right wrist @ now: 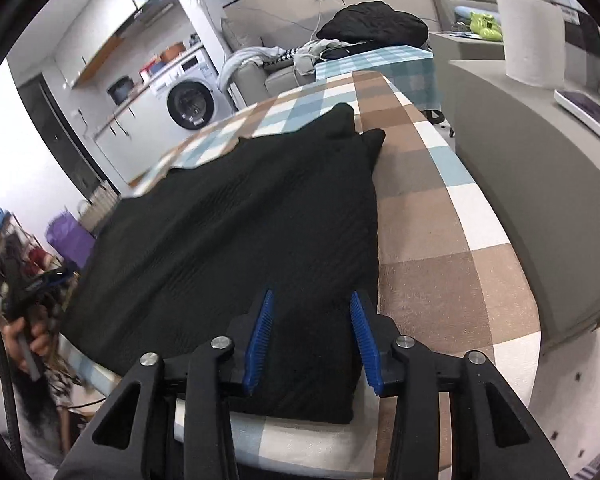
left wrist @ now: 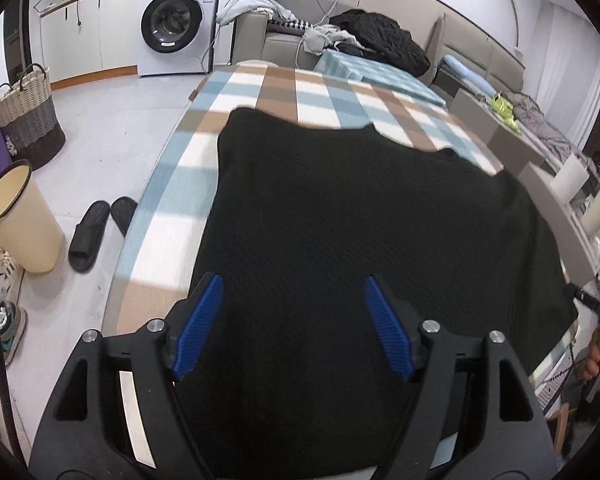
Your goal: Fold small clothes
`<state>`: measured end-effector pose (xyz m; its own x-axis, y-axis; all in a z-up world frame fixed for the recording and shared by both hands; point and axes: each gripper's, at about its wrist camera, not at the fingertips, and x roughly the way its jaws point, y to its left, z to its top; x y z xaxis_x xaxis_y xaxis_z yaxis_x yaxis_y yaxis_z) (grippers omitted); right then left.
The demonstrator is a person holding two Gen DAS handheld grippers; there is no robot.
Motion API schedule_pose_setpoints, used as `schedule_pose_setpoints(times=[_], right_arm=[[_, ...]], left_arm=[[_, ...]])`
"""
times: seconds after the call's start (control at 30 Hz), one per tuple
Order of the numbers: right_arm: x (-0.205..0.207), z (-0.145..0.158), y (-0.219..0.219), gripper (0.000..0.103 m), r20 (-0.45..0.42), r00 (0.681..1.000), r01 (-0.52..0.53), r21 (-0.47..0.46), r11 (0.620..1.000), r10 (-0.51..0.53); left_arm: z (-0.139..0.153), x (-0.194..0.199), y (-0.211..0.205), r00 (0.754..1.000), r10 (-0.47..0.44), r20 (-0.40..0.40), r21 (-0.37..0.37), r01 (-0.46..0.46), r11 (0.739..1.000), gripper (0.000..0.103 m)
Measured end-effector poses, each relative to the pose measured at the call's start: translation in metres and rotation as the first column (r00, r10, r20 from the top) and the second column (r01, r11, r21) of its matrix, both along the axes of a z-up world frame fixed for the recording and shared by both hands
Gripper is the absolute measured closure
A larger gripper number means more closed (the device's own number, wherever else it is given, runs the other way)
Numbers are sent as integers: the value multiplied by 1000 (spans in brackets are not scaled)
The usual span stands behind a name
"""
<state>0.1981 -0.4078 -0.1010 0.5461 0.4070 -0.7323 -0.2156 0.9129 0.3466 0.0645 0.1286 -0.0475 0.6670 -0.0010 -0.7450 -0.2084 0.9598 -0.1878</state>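
Left gripper (left wrist: 292, 288) wide open, blue pads spread over the near edge of the black knit garment (left wrist: 364, 240), holding nothing; right gripper (right wrist: 311, 304) also open, narrower gap, empty, over the garment's near right corner. Garment lies flat on the checked tablecloth (left wrist: 172, 216), its long axis running across the table from one gripper to the other, with two pointed corners (right wrist: 356, 124) aimed at the far end. Beyond: sofa (left wrist: 284, 40) with a black jacket (left wrist: 380, 36), washing machine (left wrist: 176, 24) at the far left.
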Motion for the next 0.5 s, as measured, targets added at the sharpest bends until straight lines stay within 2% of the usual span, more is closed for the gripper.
schedule_pose_setpoints(times=[0.07,0.13,0.2,0.27,0.37,0.43,0.5], right_arm=[[1,-4,5,69,-3,1000,3,-35,999,-3],[1,-4,9,87,11,1000,-1,-75,997,1],[-4,-2,16,96,51,998,-17,-134,991,24],[-8,3,20,99,87,996,-18,-157,987,32],[-22,22,11,99,198,978,-42,-113,993,64],[-28,21,1,99,175,982,-58,-81,995,71],[-27,8,-4,99,123,991,-47,-88,995,58]], left_arm=[[-5,-10,-4,1000,-2,-11,5,2,1000,32],[-10,-16,-6,1000,-8,-17,12,8,1000,32],[-12,-23,-8,1000,-3,-22,21,4,1000,32],[-13,-25,-6,1000,1,-23,19,0,1000,32],[-14,-31,-5,1000,10,-22,19,-10,1000,32],[-14,-32,-4,1000,9,-21,23,-9,1000,32],[-14,-31,-3,1000,10,-25,26,-10,1000,32]])
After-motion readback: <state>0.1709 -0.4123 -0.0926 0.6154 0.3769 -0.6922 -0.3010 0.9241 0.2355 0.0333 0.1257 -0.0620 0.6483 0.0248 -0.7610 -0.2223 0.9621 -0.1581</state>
